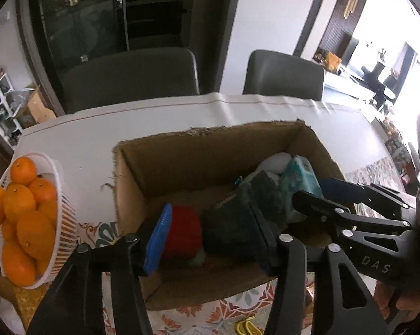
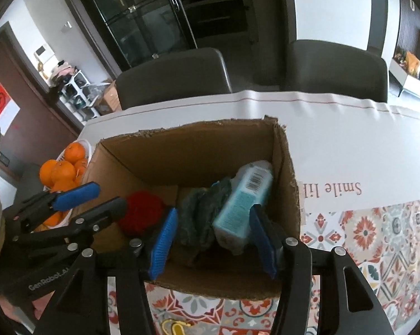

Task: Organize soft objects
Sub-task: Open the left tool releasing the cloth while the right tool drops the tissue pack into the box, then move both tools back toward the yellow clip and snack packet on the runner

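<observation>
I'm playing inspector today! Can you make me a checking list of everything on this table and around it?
Surface: table under a white sheet and patterned cloth.
Job's things: red knitted item, dark green cloth and blue packet inside the cardboard box.
Clutter: basket of oranges; small yellow item near the front edge.
Grippers: left gripper and right gripper both open above the box, holding nothing.
Cables: nothing seen.
Surroundings: two grey chairs, dark glass cabinet.

Left tool (image 1: 210, 240) gapes over the cardboard box (image 1: 165, 167) — red item (image 1: 183, 230), dark cloth (image 1: 232, 229) inside.
</observation>
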`<action>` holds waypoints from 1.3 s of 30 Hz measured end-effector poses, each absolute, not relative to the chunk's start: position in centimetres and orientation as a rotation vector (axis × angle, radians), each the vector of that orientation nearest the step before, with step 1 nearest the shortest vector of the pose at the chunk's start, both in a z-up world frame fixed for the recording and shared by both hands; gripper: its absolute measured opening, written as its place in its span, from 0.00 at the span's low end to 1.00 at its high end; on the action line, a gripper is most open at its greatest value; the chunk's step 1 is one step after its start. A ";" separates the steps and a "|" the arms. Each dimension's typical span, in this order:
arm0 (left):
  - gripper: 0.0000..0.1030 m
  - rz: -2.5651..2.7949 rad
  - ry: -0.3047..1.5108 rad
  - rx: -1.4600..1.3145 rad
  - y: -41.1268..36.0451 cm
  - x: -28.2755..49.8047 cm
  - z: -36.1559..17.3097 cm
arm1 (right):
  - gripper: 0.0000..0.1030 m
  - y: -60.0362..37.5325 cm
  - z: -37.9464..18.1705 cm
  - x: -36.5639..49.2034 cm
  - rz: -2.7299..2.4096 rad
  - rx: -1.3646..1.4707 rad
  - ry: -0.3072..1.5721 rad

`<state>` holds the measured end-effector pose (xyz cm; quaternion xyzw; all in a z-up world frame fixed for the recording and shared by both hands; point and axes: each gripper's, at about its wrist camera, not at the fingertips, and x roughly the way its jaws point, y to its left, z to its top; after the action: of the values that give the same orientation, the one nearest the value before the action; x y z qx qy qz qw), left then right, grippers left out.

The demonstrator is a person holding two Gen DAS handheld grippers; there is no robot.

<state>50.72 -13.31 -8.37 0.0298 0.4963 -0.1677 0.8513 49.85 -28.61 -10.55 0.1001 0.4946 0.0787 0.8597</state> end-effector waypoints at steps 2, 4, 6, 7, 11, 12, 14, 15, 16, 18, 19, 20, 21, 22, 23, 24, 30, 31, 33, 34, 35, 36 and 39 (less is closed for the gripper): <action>0.58 -0.333 1.038 0.054 -12.8 50.4 -7.9 | 0.57 -28.7 -10.0 49.4 0.145 0.214 1.028; 0.61 -0.310 1.028 0.049 -12.4 49.8 -7.4 | 0.62 -28.8 -9.3 48.9 0.119 0.205 1.009; 0.61 -0.291 1.014 0.044 -12.0 49.2 -7.0 | 0.63 -28.8 -8.4 48.3 0.096 0.196 0.988; 0.61 -0.284 1.007 0.041 -11.8 48.7 -6.7 | 0.63 -28.8 -7.9 47.9 0.081 0.194 0.977; 0.62 -0.278 0.992 0.024 -11.5 47.3 -5.6 | 0.63 -29.2 -6.5 46.1 0.049 0.200 0.944; 0.62 -0.274 0.990 0.021 -11.5 47.0 -5.4 | 0.64 -29.4 -6.2 45.9 0.043 0.203 0.940; 0.62 -0.273 0.983 0.016 -11.5 46.0 -4.8 | 0.64 -29.7 -5.6 44.9 0.031 0.213 0.933; 0.62 -0.279 0.978 0.015 -11.5 45.5 -4.5 | 0.64 -29.9 -5.4 44.5 0.027 0.220 0.933; 0.62 -0.278 0.977 0.018 -11.5 45.1 -4.3 | 0.64 -30.0 -5.3 44.1 0.028 0.228 0.930; 0.63 -0.278 0.969 0.026 -11.6 44.0 -3.8 | 0.64 -30.2 -4.9 43.0 0.026 0.229 0.922; 0.63 -0.280 0.967 0.030 -11.7 43.7 -3.7 | 0.64 -30.3 -4.8 42.6 0.019 0.229 0.921; 0.63 -0.275 0.971 0.032 -11.7 43.2 -3.6 | 0.64 -30.4 -4.7 42.2 0.012 0.230 0.918; 0.63 -0.273 0.972 0.029 -11.7 42.7 -3.5 | 0.64 -30.5 -4.6 41.7 0.003 0.230 0.914; 0.63 -0.275 0.974 0.027 -11.7 42.2 -3.5 | 0.64 -30.6 -4.5 41.3 -0.005 0.228 0.912; 0.63 -0.276 0.977 0.027 -11.8 41.8 -3.4 | 0.64 -30.7 -4.5 40.9 -0.011 0.228 0.911; 0.63 -0.273 0.982 0.027 -11.9 41.4 -3.5 | 0.64 -30.9 -4.6 40.4 -0.017 0.232 0.910; 0.63 -0.284 1.009 0.022 -12.3 39.4 -4.3 | 0.64 -31.5 -5.5 38.0 -0.044 0.238 0.931; 0.63 -0.287 1.015 0.023 -12.5 39.2 -4.5 | 0.64 -31.5 -5.6 37.5 -0.051 0.241 0.935; 0.63 -0.286 1.032 0.024 -12.7 38.7 -5.1 | 0.64 -31.8 -6.2 36.7 -0.064 0.245 0.945; 0.63 -0.292 1.043 0.022 -12.8 38.4 -5.5 | 0.64 -31.9 -6.5 36.3 -0.069 0.247 0.950; 0.63 -0.293 1.049 0.022 -12.9 38.1 -5.8 | 0.64 -32.1 -6.8 36.0 -0.075 0.249 0.955; 0.63 -0.291 1.056 0.023 -12.9 37.8 -6.1 | 0.64 -32.2 -7.1 35.7 -0.082 0.248 0.959; 0.63 -0.293 1.081 0.026 -13.2 37.3 -7.1 | 0.64 -32.4 -7.8 34.9 -0.109 0.247 0.972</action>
<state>37.29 -13.17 -7.08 0.0125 0.5129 -0.1388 0.8471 34.92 -32.41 -7.81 0.1182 0.4658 -0.0523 0.8754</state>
